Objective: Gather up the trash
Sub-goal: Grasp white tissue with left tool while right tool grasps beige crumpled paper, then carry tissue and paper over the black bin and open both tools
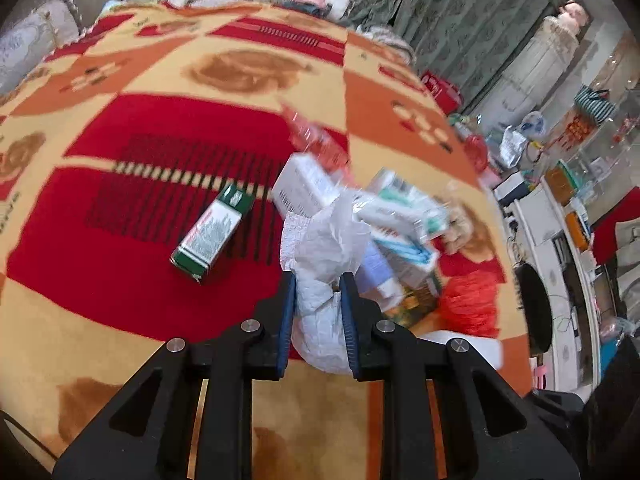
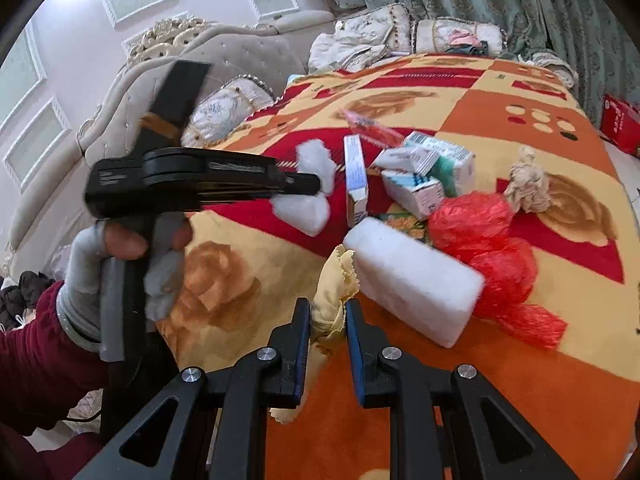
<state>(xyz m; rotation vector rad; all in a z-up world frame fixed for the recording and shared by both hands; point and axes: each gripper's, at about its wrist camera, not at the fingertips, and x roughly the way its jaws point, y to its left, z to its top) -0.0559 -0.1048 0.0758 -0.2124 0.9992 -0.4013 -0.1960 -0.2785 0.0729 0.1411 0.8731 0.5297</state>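
Because trash gets picked off the bed, each hand-held gripper pinches some — left tissue, right yellow cloth.

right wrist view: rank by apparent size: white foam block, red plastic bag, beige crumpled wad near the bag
1-2. White foam block and red plastic bag: similar apparent size, not ranked; the block lies nearer the camera.
3. Beige crumpled wad: clearly smallest, though farthest.
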